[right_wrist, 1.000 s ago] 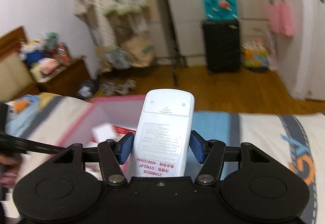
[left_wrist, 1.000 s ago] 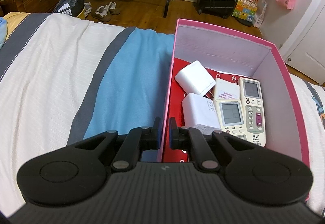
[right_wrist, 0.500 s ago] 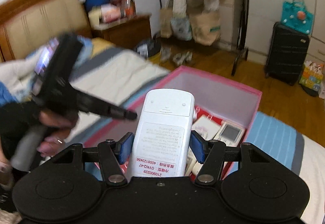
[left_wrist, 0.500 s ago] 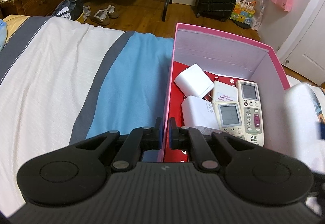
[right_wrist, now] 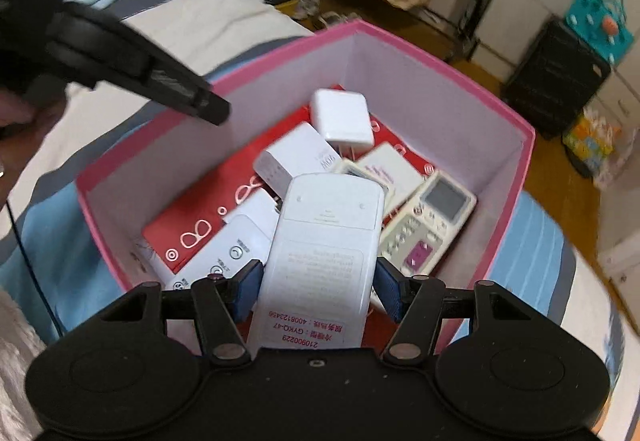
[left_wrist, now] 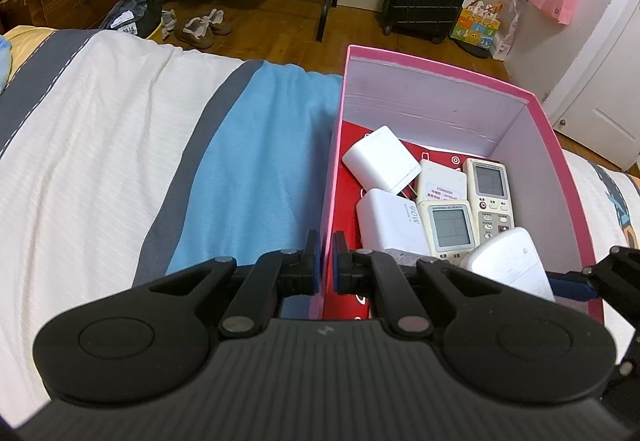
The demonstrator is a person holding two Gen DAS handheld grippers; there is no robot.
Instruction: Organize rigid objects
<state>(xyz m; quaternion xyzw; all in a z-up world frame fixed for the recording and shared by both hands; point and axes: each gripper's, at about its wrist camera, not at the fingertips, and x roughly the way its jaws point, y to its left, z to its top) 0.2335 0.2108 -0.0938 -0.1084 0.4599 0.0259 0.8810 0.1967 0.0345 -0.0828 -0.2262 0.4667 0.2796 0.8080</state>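
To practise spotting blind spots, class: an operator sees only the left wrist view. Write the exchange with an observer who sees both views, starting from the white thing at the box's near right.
Operator: What is that white thing?
Observer: A remote, label side up, clamped between both fingers of the right gripper.
Operator: What lies under it?
Observer: A white device with round buttons, mostly hidden from you behind the left gripper.

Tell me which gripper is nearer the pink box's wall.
Left. The left gripper is shut on the pink box's wall; the right gripper holds a remote over the box's inside.
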